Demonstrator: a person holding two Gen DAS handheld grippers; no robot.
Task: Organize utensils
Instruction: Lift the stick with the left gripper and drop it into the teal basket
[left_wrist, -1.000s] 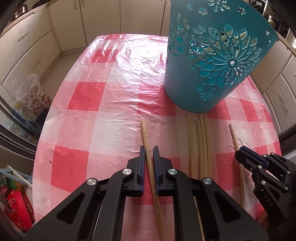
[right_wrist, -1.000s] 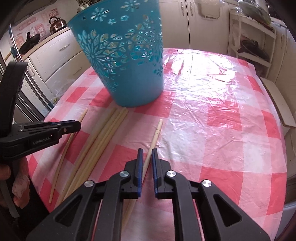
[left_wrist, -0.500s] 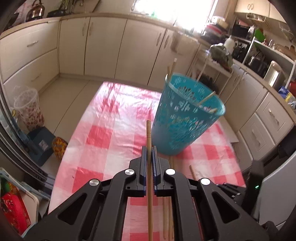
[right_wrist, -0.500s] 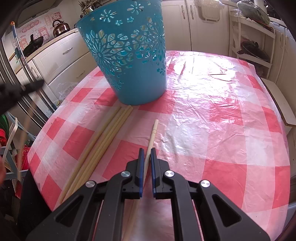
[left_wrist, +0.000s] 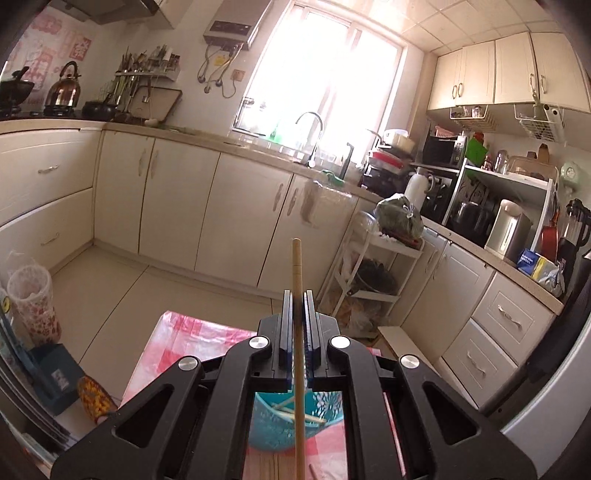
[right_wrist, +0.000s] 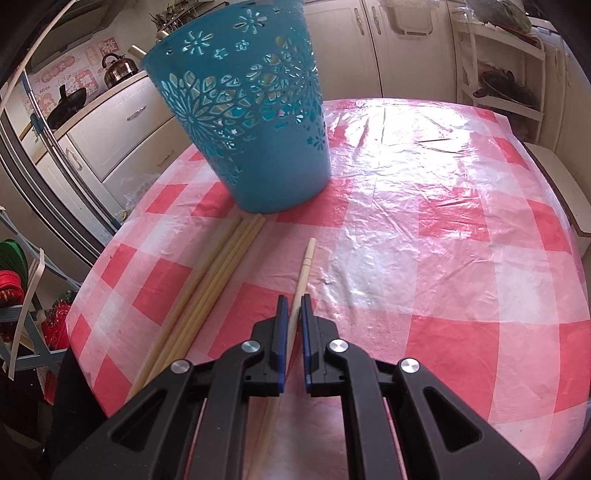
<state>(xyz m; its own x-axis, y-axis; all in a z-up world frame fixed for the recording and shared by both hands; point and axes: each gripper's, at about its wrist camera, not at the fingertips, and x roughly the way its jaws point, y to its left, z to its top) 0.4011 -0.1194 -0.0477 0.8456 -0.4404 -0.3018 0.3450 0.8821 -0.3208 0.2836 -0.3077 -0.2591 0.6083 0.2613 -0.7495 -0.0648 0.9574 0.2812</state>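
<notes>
My left gripper (left_wrist: 296, 295) is shut on a long wooden chopstick (left_wrist: 297, 266) and holds it upright, high over the teal cut-out basket (left_wrist: 280, 424), which has several sticks inside. In the right wrist view the basket (right_wrist: 251, 122) stands on the red checked table (right_wrist: 443, 240). My right gripper (right_wrist: 291, 301) is low over the table with its jaws narrowly apart around a pale chopstick (right_wrist: 304, 266) that lies flat. A bundle of several chopsticks (right_wrist: 218, 266) lies to its left, reaching to the basket's foot.
Cream kitchen cabinets (left_wrist: 177, 206) and a white rack (left_wrist: 373, 273) surround the table. A fridge edge (right_wrist: 48, 177) and a cluttered shelf (right_wrist: 22, 295) stand to the left of the table. The table's round edge (right_wrist: 92, 266) is close to the bundle.
My left gripper closed on its chopstick, lifted it off the table and tilted it upright above the basket. My right gripper's jaws narrowed around the other chopstick and stayed low.
</notes>
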